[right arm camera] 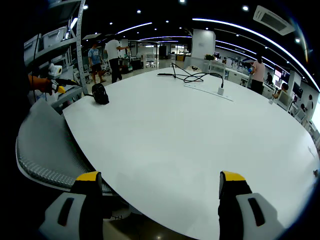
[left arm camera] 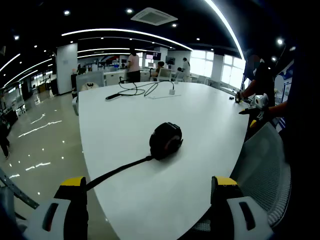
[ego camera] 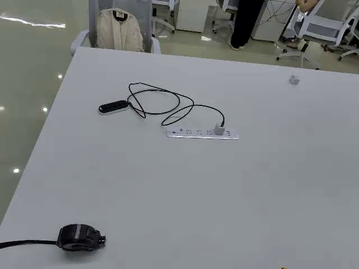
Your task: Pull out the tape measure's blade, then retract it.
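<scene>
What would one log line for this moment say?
black tape measure: lying on white table, blade not out | left claw: open, empty, aimed at it | right claw: open, empty

White table (ego camera: 168,185) took up most of head view; at ctr sat a white power strip (ego camera: 202,134) w/ a white charger (ego camera: 219,130) plugged in near its right end, and a black cable (ego camera: 160,103) looped up-left to a black oblong device (ego camera: 114,106). Upper left, behind the far edge, stood a chair (ego camera: 143,11) w/ a beige bag (ego camera: 119,31) on it, glossy floor (ego camera: 33,84) at left. Upper right had a small crumpled whitish obj (ego camera: 294,80) on the table, w/ office chairs (ego camera: 322,31) and a person's dark legs (ego camera: 247,22) beyond.
</scene>
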Action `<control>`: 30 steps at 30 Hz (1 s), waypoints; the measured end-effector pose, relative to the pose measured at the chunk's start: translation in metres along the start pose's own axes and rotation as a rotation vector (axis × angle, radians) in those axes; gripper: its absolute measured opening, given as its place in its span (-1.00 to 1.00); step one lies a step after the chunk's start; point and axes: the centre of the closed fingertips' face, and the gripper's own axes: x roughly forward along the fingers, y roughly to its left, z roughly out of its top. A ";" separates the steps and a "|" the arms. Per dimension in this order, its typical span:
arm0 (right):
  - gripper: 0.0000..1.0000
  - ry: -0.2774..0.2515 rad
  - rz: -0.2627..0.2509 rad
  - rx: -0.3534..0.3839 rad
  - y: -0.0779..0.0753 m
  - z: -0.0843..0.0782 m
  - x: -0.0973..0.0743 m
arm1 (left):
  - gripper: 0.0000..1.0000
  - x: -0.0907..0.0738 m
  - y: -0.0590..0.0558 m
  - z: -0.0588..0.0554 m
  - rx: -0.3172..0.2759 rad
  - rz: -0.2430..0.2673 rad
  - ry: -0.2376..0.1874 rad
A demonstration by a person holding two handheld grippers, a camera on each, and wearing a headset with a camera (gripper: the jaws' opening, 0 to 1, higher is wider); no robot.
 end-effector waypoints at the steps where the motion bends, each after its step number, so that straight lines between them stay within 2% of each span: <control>1: 1.00 0.007 -0.004 0.011 -0.001 -0.002 0.000 | 1.00 0.000 0.000 0.000 -0.003 -0.001 0.001; 7: 1.00 0.014 0.002 0.014 0.000 -0.003 0.000 | 1.00 0.000 -0.001 0.002 0.004 -0.004 0.001; 20: 1.00 0.024 -0.009 0.034 -0.002 -0.009 -0.002 | 1.00 0.003 0.000 -0.002 0.006 -0.013 0.011; 30: 1.00 0.041 0.005 0.044 0.002 -0.012 0.000 | 1.00 0.008 -0.002 -0.005 0.022 -0.034 0.026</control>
